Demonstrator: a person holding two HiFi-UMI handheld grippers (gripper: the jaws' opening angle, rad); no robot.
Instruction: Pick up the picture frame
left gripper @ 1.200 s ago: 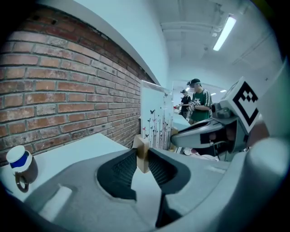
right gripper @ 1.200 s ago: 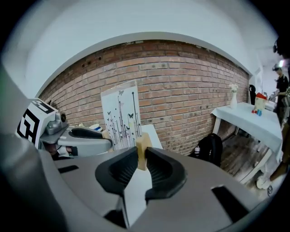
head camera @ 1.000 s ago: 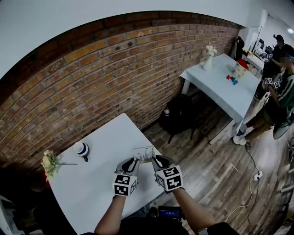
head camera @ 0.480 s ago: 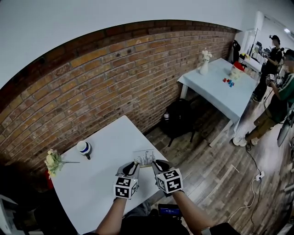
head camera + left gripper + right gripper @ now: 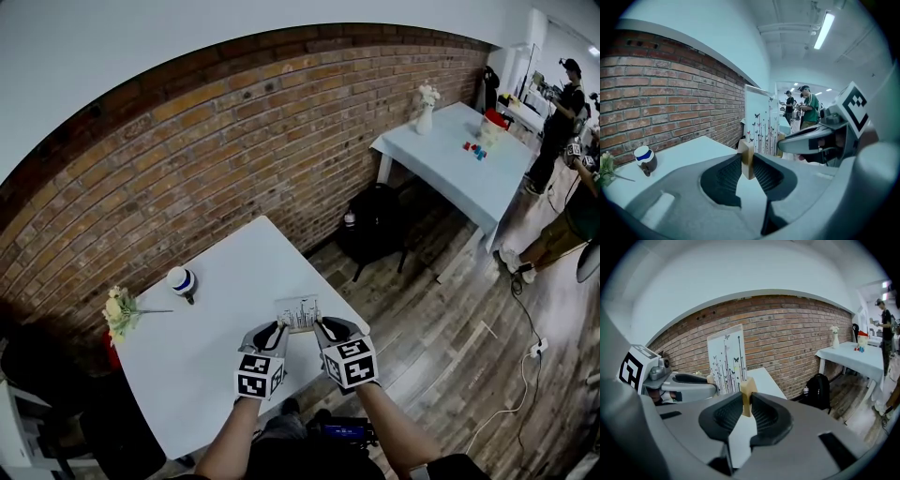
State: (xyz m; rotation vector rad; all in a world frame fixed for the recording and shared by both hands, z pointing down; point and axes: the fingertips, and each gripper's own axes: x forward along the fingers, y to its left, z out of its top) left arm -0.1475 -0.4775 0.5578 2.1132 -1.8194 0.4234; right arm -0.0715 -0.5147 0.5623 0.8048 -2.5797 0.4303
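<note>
The picture frame [image 5: 298,312] is a clear upright panel printed with butterflies and grass stems, with a pale wooden block at each lower end. Both grippers hold it between them over the near right part of the white table [image 5: 206,366]. My left gripper [image 5: 276,330] is shut on the left wooden block [image 5: 747,159], and the panel [image 5: 761,123] rises just beyond it. My right gripper [image 5: 322,327] is shut on the right wooden block [image 5: 748,394], with the panel [image 5: 726,359] to its left. Each gripper view also shows the other gripper across the frame.
A blue-striped mug [image 5: 181,280] and a bunch of pale flowers [image 5: 120,312] lie at the table's far left, next to the brick wall [image 5: 234,150]. A black backpack [image 5: 373,225] sits on the wooden floor. A second table [image 5: 459,169] and people [image 5: 562,103] are at the far right.
Both grippers have carried the frame together a little nearer to me, away from the mug. The grips on the two blocks look the same.
</note>
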